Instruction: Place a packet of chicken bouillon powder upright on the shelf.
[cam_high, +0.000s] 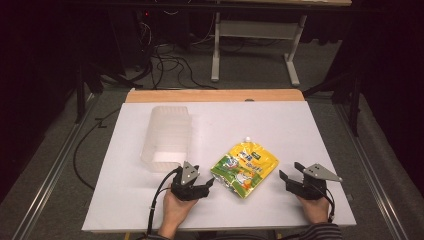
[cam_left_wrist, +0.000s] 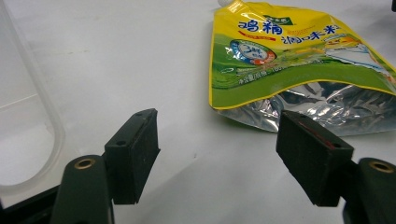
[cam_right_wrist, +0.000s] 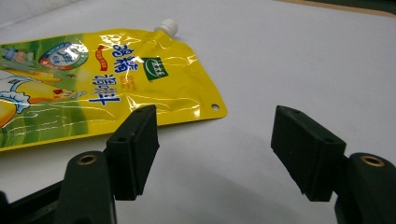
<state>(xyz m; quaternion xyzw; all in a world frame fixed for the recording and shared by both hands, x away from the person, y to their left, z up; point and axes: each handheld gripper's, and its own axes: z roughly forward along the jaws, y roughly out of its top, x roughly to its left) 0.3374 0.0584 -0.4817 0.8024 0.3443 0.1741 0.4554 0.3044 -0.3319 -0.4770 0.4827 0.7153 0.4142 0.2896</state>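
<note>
The left gripper sits low on the table at about seven o'clock in the high view, held in a hand that comes in from the bottom edge; its jaws are spread wide with nothing between them, only bare white table showing in the gap. Just off its tips, toward three o'clock, lies the yellow-and-green spouted pouch, flat on the table, its silver bottom fold nearest the left gripper and its small white cap pointing to twelve o'clock. In the left gripper view the pouch lies at one o'clock, beyond the jaw on that side and apart from it. The right gripper rests at about five o'clock, also gaping open and empty, aimed toward nine o'clock at the pouch; in its own view the pouch lies at ten o'clock. A clear plastic container stands at eleven o'clock from the left gripper, near it
</note>
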